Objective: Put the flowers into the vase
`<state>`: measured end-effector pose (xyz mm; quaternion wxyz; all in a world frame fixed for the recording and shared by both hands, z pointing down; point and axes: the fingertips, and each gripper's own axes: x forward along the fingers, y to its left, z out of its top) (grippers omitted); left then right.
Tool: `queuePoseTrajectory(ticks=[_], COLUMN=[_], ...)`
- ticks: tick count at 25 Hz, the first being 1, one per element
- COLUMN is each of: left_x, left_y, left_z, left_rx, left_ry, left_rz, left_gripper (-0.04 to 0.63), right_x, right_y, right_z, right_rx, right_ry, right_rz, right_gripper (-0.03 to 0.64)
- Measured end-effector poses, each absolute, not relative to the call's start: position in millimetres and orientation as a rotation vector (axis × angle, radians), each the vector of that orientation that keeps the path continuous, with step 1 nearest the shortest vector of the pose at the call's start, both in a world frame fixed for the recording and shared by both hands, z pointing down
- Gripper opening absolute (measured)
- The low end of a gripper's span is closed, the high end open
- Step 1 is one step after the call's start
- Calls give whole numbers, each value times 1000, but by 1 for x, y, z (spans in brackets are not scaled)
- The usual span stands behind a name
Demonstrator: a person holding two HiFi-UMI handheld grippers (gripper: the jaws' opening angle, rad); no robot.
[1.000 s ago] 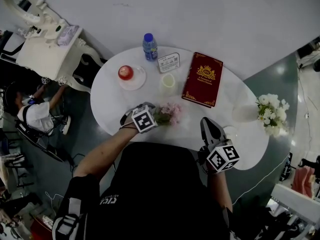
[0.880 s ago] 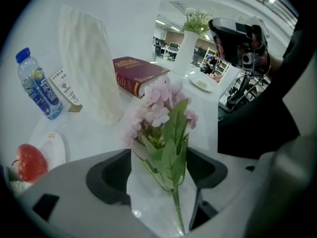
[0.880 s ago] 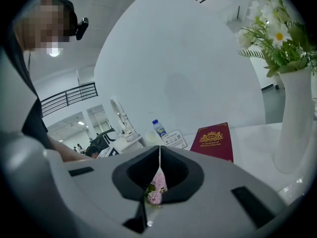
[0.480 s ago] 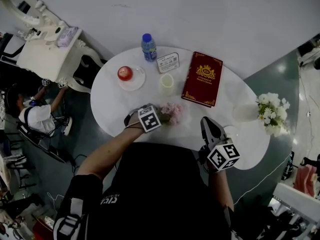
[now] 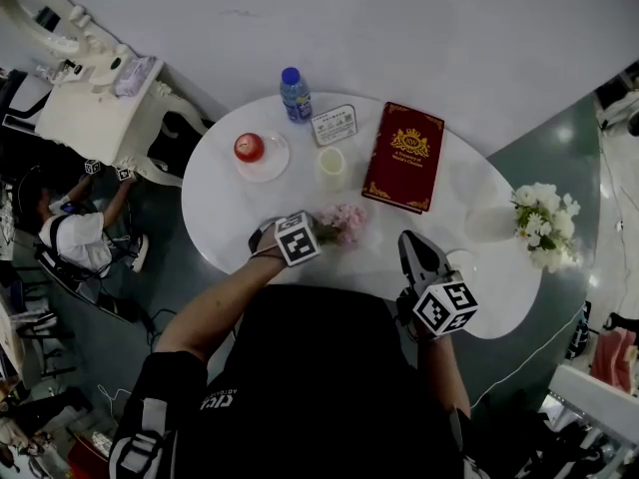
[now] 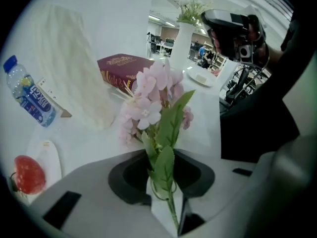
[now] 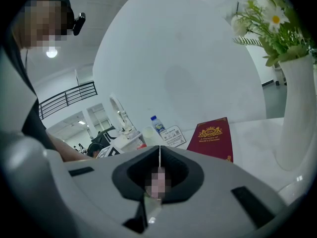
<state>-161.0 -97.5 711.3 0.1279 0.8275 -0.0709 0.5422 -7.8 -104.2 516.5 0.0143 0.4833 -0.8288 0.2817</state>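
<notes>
A bunch of pink flowers [image 5: 345, 222] lies on the round white table [image 5: 225, 203], just in front of me. My left gripper [image 5: 320, 232] points steeply down at its stem end. Its jaws have just been closing, and in the left gripper view the green stem [image 6: 171, 207] is pinched between them, with the blossoms [image 6: 151, 95] sticking out ahead. The white vase [image 5: 489, 226] stands at the table's right edge and holds white flowers [image 5: 544, 226]. It also rises at the right of the right gripper view [image 7: 297, 113]. My right gripper [image 5: 411, 241] hovers left of the vase, shut and holding nothing [image 7: 159, 155].
A red book [image 5: 404, 158] lies at the back of the table. Beside it are a pale cup [image 5: 334, 166], a printed card [image 5: 336, 125], a water bottle [image 5: 295, 92] and a red apple on a saucer [image 5: 250, 147]. A white dresser [image 5: 90, 98] and a seated person [image 5: 70, 233] are at the left.
The left gripper's marker cube has edged slightly right, closer to the pink flowers. The right gripper has kept its place.
</notes>
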Motion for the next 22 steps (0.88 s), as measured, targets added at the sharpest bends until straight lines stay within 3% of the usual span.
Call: queuePoseTrajectory(ticks=[22], left_x=[-153], left_y=[-122], left_z=[602], left_rx=[2610], left_ry=[-395], left_rz=[1157], left_gripper=[87], right_x=[-37], right_y=[-149], right_z=[508], right_rx=[1370], right_ry=[-2629], right_rz=[788], right_gripper=[29])
